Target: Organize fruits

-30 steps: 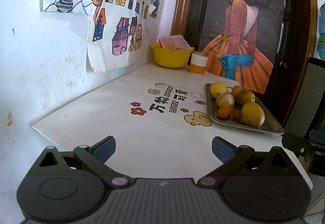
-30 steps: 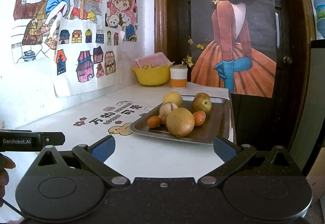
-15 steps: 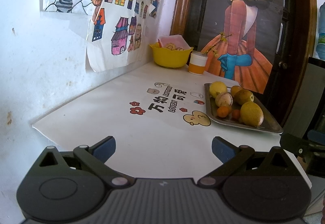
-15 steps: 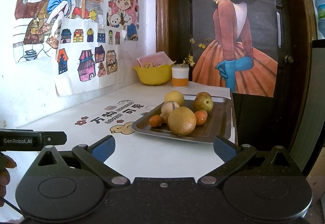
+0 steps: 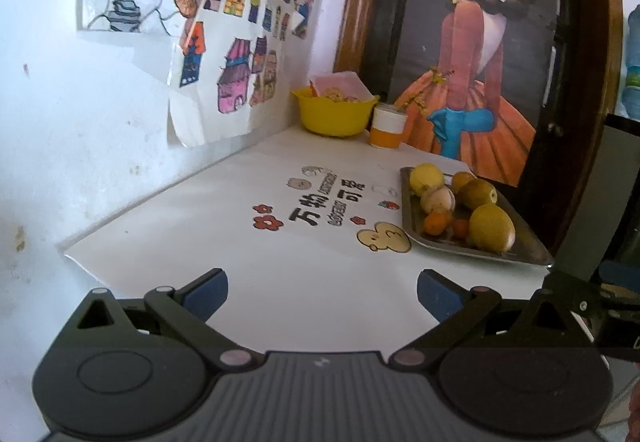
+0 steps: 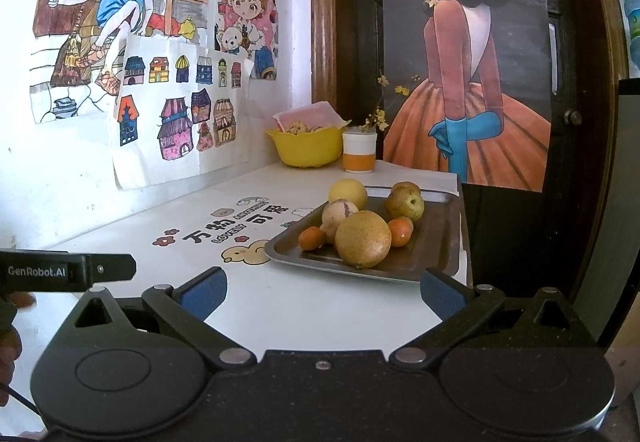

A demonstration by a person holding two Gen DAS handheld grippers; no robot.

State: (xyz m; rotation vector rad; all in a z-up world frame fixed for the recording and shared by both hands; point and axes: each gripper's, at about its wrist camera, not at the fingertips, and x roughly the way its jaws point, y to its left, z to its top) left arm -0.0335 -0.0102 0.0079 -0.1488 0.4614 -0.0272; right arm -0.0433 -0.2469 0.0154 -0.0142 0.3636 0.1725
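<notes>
A metal tray [image 6: 436, 242] [image 5: 524, 246] on the white table holds several fruits: a large yellow-brown one [image 6: 363, 238] [image 5: 491, 227] at the front, a yellow one [image 6: 348, 193] [image 5: 427, 179] behind, a pale peach-like one [image 6: 339, 213], a green-brown pear [image 6: 405, 203] and two small oranges [image 6: 312, 238] [image 6: 401, 231]. My right gripper [image 6: 323, 292] is open, empty, just short of the tray's near edge. My left gripper [image 5: 322, 292] is open and empty over bare table, left of the tray.
A yellow bowl [image 6: 306, 147] [image 5: 334, 113] with food and a pink cloth, and a white-orange cup [image 6: 359, 153] [image 5: 387, 125], stand at the back corner. Drawings hang on the left wall [image 5: 60, 113]. A dark door [image 6: 576, 121] borders the table's right edge.
Both grippers have drifted slightly; the tray sits a little farther away in the left wrist view and a little higher in the right wrist view. Both stay open.
</notes>
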